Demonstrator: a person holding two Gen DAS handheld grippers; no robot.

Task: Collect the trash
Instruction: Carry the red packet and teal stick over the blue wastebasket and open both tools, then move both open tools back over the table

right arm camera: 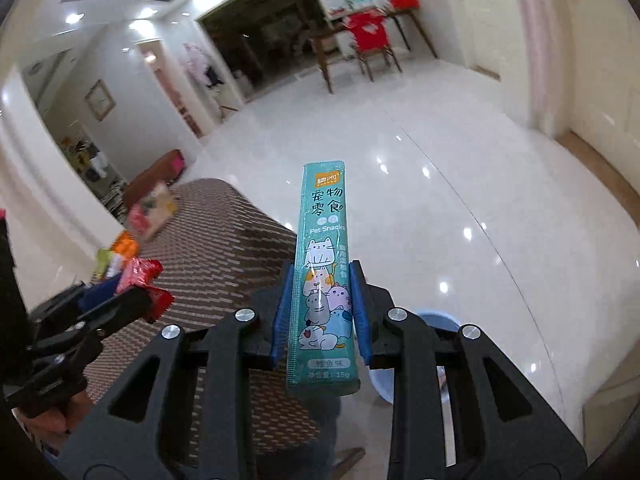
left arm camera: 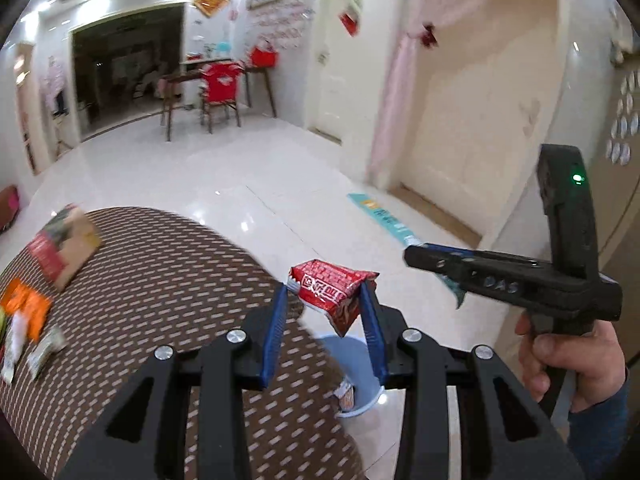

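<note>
Red wrapper (left arm camera: 334, 290) in left tool (left arm camera: 326, 300), teal sachet (right arm camera: 324, 276) in right tool (right arm camera: 322, 280).

Wooden table (left arm camera: 224, 76), red-covered chair (left arm camera: 222, 88), pink curtain (left arm camera: 394, 92), glossy floor (left arm camera: 224, 168)

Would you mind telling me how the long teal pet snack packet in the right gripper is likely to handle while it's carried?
The teal packet probably holds its shape fairly well: it stands straight up from the right gripper without drooping. It looks light, being a thin flat sachet. Its glossy film shows glare, so it may slip if the grip loosens.
</note>
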